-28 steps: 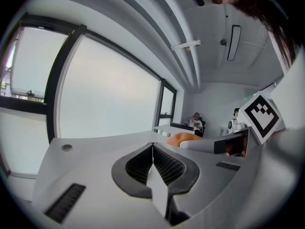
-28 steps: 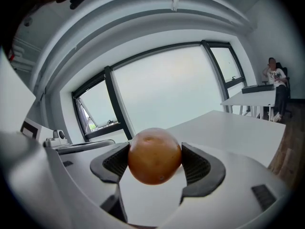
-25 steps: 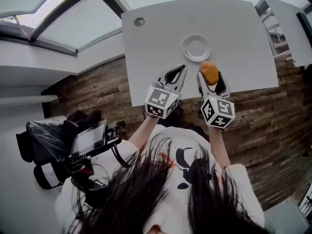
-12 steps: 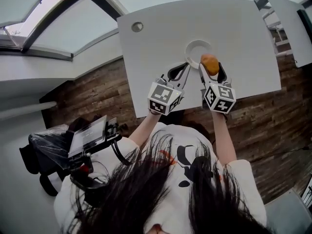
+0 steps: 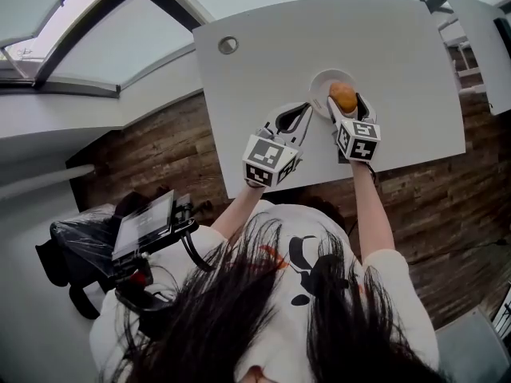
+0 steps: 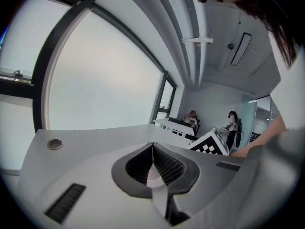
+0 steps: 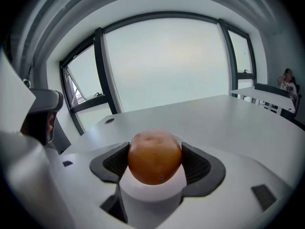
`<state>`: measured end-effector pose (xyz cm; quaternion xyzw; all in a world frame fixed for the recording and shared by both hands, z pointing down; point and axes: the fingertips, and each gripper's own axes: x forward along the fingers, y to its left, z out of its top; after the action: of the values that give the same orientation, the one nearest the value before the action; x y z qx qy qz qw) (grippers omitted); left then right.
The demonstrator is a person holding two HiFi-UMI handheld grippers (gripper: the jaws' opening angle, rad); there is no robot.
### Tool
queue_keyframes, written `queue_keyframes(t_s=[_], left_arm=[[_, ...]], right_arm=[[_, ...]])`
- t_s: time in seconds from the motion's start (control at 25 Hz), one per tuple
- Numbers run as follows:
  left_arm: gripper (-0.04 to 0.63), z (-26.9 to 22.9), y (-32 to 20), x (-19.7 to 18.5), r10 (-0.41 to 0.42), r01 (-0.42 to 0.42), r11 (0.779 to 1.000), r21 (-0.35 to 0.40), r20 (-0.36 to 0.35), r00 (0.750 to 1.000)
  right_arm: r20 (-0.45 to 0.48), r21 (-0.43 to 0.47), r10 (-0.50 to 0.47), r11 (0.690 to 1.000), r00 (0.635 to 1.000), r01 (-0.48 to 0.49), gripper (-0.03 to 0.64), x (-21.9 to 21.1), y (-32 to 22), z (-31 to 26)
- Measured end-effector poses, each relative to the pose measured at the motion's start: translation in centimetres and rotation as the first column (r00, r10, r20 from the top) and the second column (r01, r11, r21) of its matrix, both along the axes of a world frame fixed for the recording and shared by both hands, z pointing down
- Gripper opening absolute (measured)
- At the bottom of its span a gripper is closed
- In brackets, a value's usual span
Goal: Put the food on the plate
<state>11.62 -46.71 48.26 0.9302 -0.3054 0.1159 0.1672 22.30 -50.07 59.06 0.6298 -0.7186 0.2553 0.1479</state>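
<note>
While the right gripper (image 5: 344, 108) clamps a round orange fruit (image 5: 343, 96) between its jaws, the fruit hangs directly over the small white plate (image 5: 320, 80) near the middle of the white table (image 5: 263, 62). The right gripper view shows the ribbed jaws pressed against both sides of the orange fruit (image 7: 154, 156), with the plate (image 7: 151, 195) showing pale just beneath it. From that low angle the fruit may be touching the plate, but I cannot tell for sure.

The left gripper (image 5: 297, 115) lies just beside the plate's near-left rim, close to the right gripper. Its own view shows the left gripper (image 6: 152, 149) with jaws drawn together, tips meeting, and nothing caught between them. In that same view the right gripper's marker cube (image 6: 212, 145) sits off to the right.

A round cable grommet (image 5: 228, 45) is set into the table's far-left corner, well apart from the plate, and it also shows in the left gripper view (image 6: 55, 144).
</note>
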Motion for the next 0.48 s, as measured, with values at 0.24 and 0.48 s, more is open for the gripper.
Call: queue_keyframes(t_s=[0.24, 0.48], left_arm=[[0.006, 0.6, -1.1, -0.6, 0.012, -0.012, 1.0, -0.024, -0.007, 1.0], [0.006, 1.0, -0.9, -0.5, 0.021, -0.021, 0.999, -0.035, -0.002, 1.0]], right_arm=[[-0.016, -0.032, -0.008, 0.999, 1.0, 0.008, 0.333, -0.9, -1.0, 1.6], [-0.001, -0.019, -0.044, 0.999, 0.999, 0.044, 0.333, -1.5, -1.1, 1.6]])
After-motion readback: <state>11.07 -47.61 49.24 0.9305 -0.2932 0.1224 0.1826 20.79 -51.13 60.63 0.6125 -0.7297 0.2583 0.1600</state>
